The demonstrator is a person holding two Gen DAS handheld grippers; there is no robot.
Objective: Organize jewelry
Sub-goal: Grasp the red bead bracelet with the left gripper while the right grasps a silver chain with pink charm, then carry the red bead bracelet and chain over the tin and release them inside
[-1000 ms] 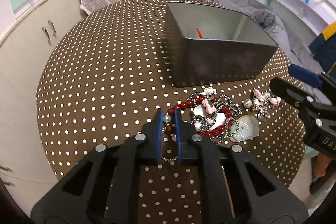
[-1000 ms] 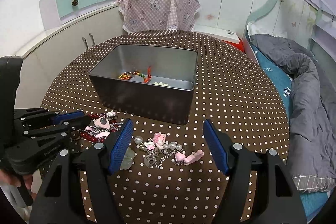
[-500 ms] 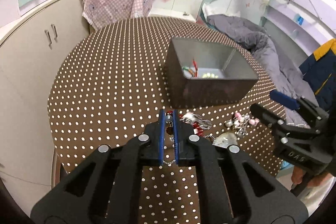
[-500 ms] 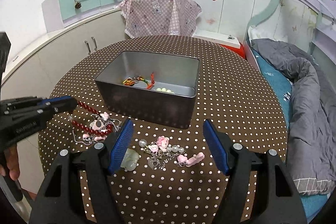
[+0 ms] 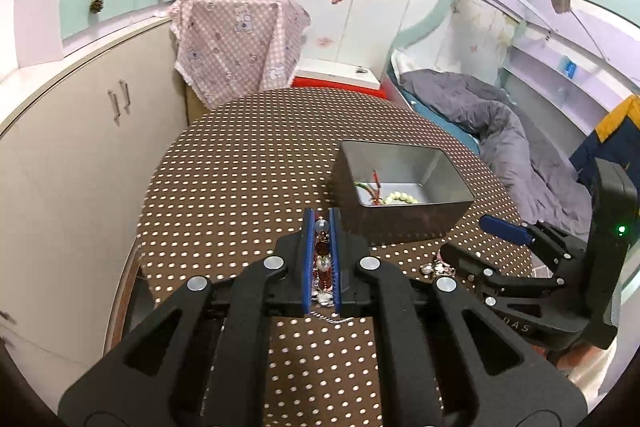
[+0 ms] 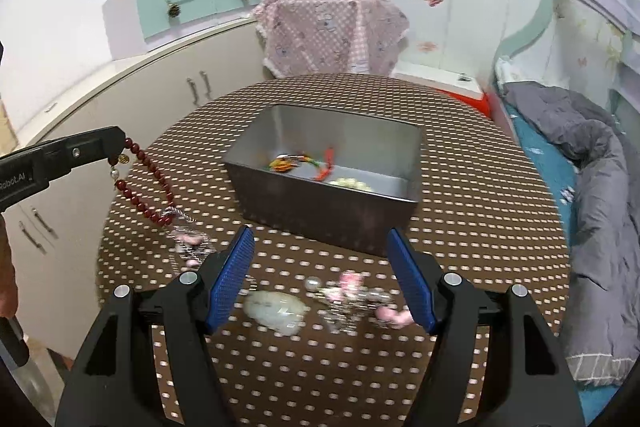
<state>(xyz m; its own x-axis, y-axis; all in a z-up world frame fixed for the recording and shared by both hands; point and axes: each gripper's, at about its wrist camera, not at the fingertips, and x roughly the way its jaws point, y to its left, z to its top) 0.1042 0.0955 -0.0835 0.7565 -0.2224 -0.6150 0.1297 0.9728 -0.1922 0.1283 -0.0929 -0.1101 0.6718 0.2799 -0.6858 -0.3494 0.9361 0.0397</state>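
Left tongs (image 5: 321, 227): clamped on red bead necklace (image 6: 149, 173), which hangs above the dotted worktop (image 6: 472, 195), left of the metal box (image 6: 328, 203). Right tongs (image 6: 325, 279): apart, empty, over loose trinkets (image 6: 348, 297).

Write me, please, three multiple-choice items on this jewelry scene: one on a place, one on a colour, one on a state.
1. Where does the pale jade pendant lie?
A. in the metal box
B. on the dotted tablecloth
C. on the bed

2. What colour are the beads of the necklace?
A. dark red
B. green
C. black

3. How is the left gripper?
A. open, empty
B. shut on the necklace
C. out of view

Key: B, it rests in front of the metal box; A, the hanging strand is red; B, the beads sit between its pads.
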